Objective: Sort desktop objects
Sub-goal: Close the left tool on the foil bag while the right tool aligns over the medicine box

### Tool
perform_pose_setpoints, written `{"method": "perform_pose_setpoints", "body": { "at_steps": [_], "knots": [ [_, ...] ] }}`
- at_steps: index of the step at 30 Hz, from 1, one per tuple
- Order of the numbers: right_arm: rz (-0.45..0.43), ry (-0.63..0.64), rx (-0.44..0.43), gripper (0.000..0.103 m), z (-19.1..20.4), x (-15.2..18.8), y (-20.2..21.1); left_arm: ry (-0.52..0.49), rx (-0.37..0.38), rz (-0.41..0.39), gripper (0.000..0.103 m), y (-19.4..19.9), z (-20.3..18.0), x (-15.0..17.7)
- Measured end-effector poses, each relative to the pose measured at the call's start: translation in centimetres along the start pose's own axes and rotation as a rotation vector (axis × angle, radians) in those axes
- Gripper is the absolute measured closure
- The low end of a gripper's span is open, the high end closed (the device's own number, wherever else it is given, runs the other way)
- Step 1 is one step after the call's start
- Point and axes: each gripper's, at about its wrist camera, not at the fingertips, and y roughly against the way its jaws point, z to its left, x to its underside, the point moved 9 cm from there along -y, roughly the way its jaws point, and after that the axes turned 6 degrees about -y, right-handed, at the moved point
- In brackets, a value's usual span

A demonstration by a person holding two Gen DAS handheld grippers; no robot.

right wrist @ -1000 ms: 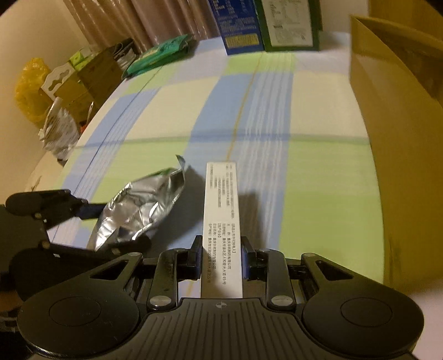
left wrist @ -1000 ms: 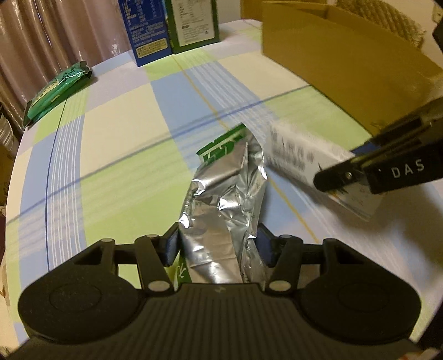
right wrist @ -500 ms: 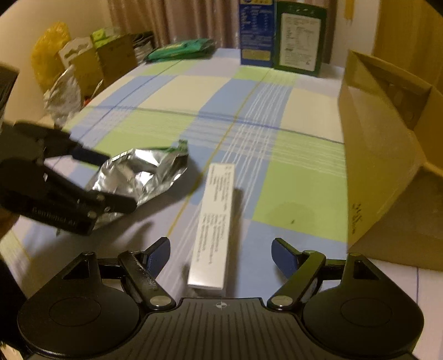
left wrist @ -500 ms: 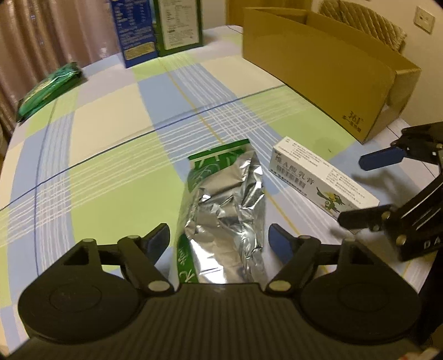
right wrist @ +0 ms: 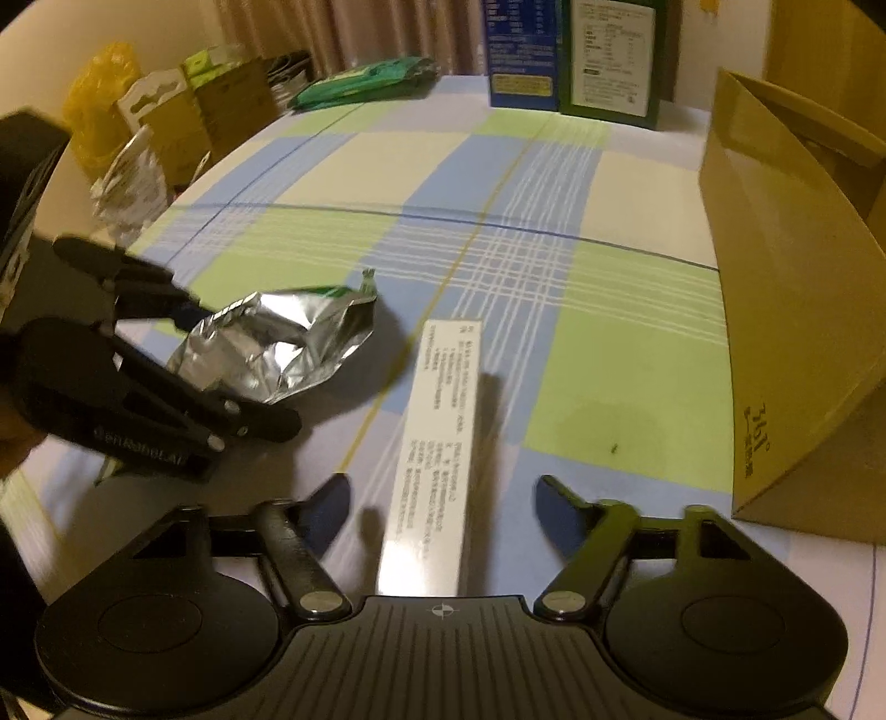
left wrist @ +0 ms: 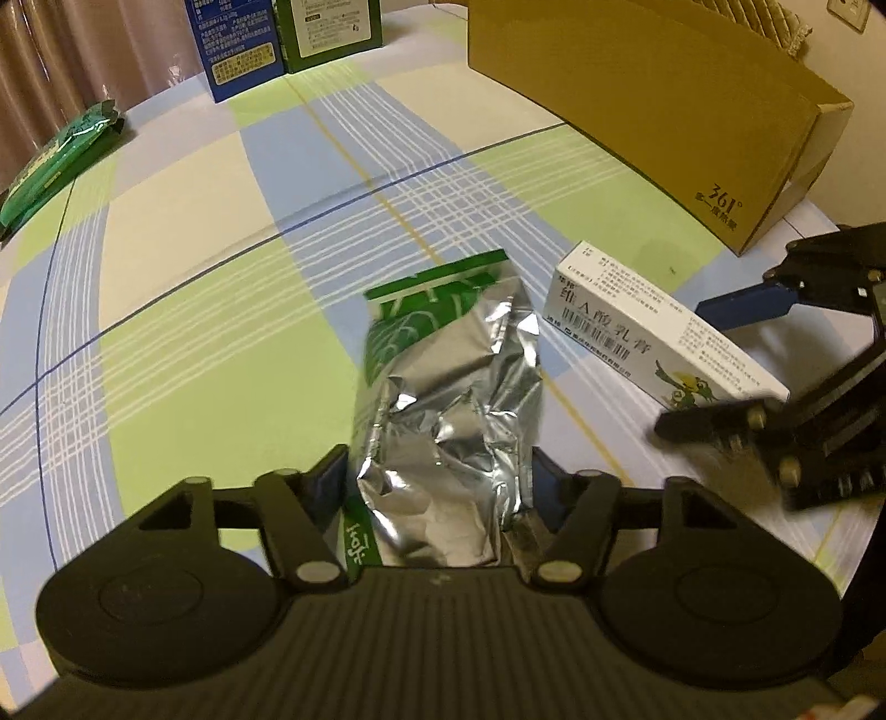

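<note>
A crumpled silver foil pouch with a green printed edge (left wrist: 451, 399) lies on the checked tablecloth. My left gripper (left wrist: 440, 487) is closed on its near end, both pads pressing its sides. The pouch also shows in the right wrist view (right wrist: 288, 349), with the left gripper (right wrist: 183, 360) around it. A long white medicine box (right wrist: 437, 443) lies on the cloth between the wide-open fingers of my right gripper (right wrist: 443, 509), not gripped. In the left wrist view the box (left wrist: 653, 327) sits right of the pouch, with the right gripper (left wrist: 736, 365) open around its far end.
A large brown cardboard box (left wrist: 637, 94) stands at the right, seen also in the right wrist view (right wrist: 797, 288). A blue carton (left wrist: 235, 39) and a green carton (left wrist: 332, 25) stand at the far edge. A green snack pack (left wrist: 55, 155) lies far left. Bags and boxes (right wrist: 155, 133) sit beyond the table's left edge.
One second ago both grippers held their objects; half a second ago both were open. Now the left gripper has closed on the foil pouch again. The right gripper stays open over the box.
</note>
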Motion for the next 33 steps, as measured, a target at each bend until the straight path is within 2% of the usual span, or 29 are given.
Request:
{"method": "perform_pose_setpoints", "body": {
  "at_steps": [1, 2, 11, 16, 20, 25, 28, 29, 31, 33],
  "knots": [
    [0.0, -0.026, -0.003, 0.051, -0.3, -0.1, 0.0, 0.002, -0.002, -0.003, 0.05, 0.1, 0.0, 0.0],
    [-0.001, -0.052, -0.005, 0.055, -0.7, -0.2, 0.2, 0.007, 0.0, -0.007, 0.051, 0.1, 0.1, -0.1],
    [-0.085, -0.236, 0.087, 0.056, -4.9, -1.0, 2.8, 0.009, -0.002, -0.015, 0.052, 0.3, -0.1, 0.0],
    [-0.096, -0.167, 0.088, 0.054, -4.3, -1.0, 3.0, 0.014, -0.002, -0.017, 0.048, 0.3, -0.1, 0.0],
    [-0.08, -0.088, 0.113, 0.041, -3.2, -0.7, 2.1, 0.0, -0.001, -0.013, 0.039, 0.0, -0.3, 0.0],
    [-0.068, -0.069, 0.12, 0.038, -3.0, -0.5, 1.6, -0.005, 0.002, -0.006, 0.029, -0.5, -0.2, -0.1],
    [-0.063, -0.072, 0.12, 0.038, -3.1, -0.5, 1.4, 0.001, 0.013, -0.004, 0.028, -0.8, -0.2, -0.2],
    [-0.062, -0.071, 0.121, 0.038, -3.1, -0.6, 1.4, 0.005, 0.02, -0.002, 0.03, -0.8, -0.2, -0.3],
    [-0.059, -0.069, 0.12, 0.038, -3.0, -0.6, 1.4, 0.002, 0.034, -0.002, 0.043, -0.7, -0.5, -0.4],
    [-0.057, -0.064, 0.116, 0.038, -2.9, -0.6, 1.4, 0.008, 0.043, -0.005, 0.052, -0.4, -0.6, -0.5]
  ]
}}
